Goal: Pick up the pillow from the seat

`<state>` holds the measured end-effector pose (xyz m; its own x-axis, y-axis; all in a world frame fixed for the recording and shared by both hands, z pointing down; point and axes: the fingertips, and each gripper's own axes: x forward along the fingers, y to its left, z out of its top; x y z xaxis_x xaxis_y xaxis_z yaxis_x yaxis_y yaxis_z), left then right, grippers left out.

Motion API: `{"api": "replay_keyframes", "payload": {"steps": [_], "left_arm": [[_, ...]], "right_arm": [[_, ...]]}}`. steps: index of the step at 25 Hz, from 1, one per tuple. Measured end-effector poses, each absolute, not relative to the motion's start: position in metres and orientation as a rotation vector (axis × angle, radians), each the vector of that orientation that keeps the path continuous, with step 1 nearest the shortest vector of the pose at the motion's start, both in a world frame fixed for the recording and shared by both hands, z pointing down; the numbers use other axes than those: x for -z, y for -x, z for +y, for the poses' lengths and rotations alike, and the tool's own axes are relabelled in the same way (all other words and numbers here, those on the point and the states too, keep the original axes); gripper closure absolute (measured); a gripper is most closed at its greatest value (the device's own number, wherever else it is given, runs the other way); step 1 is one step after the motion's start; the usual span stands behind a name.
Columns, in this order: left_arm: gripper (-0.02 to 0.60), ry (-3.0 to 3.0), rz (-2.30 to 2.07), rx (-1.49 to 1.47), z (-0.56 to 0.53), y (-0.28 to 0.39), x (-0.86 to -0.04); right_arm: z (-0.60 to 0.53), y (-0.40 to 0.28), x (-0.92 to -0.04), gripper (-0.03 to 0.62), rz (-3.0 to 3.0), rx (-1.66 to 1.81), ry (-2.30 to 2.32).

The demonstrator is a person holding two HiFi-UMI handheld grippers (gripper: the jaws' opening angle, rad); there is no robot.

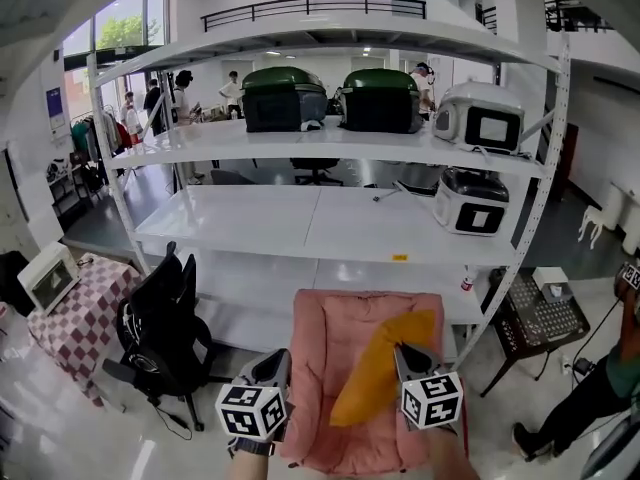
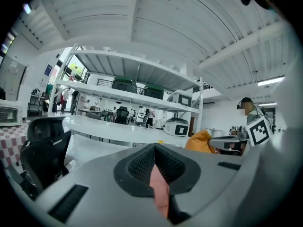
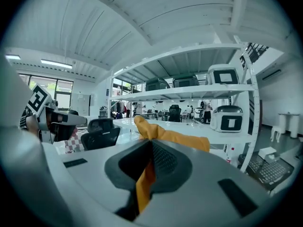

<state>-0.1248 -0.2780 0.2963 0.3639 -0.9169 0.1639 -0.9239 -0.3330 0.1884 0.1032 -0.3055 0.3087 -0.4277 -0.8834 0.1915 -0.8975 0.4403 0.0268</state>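
An orange pillow (image 1: 375, 373) hangs tilted over a pink cushioned seat (image 1: 330, 333), low in the head view. My right gripper (image 1: 405, 353) is shut on the pillow's upper right corner. In the right gripper view the orange cloth (image 3: 165, 134) is pinched between the jaws of the right gripper (image 3: 150, 167). My left gripper (image 1: 275, 363) is at the seat's left edge. Its own view shows the left gripper (image 2: 155, 169) shut on a fold of pink seat fabric (image 2: 160, 188). The pillow (image 2: 201, 142) shows to its right.
A tall white shelving rack (image 1: 330, 218) stands right behind the seat, with rice cookers and green-lidded boxes on it. A black office chair (image 1: 160, 328) and a checkered table (image 1: 75, 313) are at the left. A small black stand (image 1: 540, 313) and a person (image 1: 600, 388) are at the right.
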Motion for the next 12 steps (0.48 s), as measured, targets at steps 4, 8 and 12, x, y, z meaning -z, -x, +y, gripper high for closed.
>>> {"api": "replay_keyframes", "payload": {"steps": [4, 8, 12], "left_arm": [[0.576, -2.383, -1.653, -0.037, -0.272, 0.129, -0.292], [0.576, -2.384, -1.666, -0.030, -0.267, 0.134, -0.290], [0.577, -2.386, -1.672, -0.032, -0.262, 0.138, -0.288]], "right_arm": [[-0.301, -0.101, -0.303, 0.586, -2.505, -0.088, -1.578], [-0.297, -0.098, -0.303, 0.586, -2.503, -0.075, -1.576], [-0.294, -0.094, -0.300, 0.586, -2.508, -0.067, -1.577]]}}
